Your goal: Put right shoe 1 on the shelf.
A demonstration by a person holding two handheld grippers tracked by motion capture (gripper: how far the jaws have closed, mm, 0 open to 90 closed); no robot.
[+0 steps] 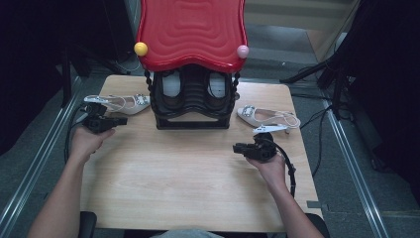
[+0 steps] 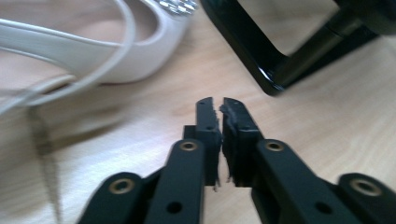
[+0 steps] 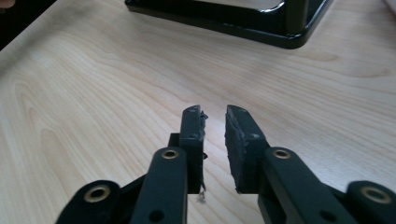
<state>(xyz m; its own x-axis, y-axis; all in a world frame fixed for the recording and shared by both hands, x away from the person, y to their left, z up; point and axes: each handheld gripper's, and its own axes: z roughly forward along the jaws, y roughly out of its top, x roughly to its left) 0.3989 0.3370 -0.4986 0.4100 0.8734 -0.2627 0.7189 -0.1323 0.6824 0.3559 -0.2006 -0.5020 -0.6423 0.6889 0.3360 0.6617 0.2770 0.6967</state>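
A white slingback shoe [image 1: 121,103] lies at the table's left, beside the black shoe rack [image 1: 193,121]. Its mate [image 1: 262,118] lies to the right of the rack. My left gripper [image 1: 118,121] hovers just in front of the left shoe, pointing toward the rack. In the left gripper view its jaws [image 2: 217,103] are pressed almost together, holding nothing, with the white shoe [image 2: 140,51] ahead at the upper left. My right gripper [image 1: 238,147] sits in front of the right shoe, pointing left. Its jaws [image 3: 214,112] stand a narrow gap apart over bare wood.
The rack carries a red wavy top [image 1: 192,29] with a yellow ball [image 1: 141,48] and a pink ball [image 1: 242,51] at its corners. A pair of shoes with pale insoles [image 1: 172,82] sits inside. The rack's base [image 3: 261,23] lies ahead of the right gripper. Bare wooden tabletop [image 1: 188,168] spreads in front.
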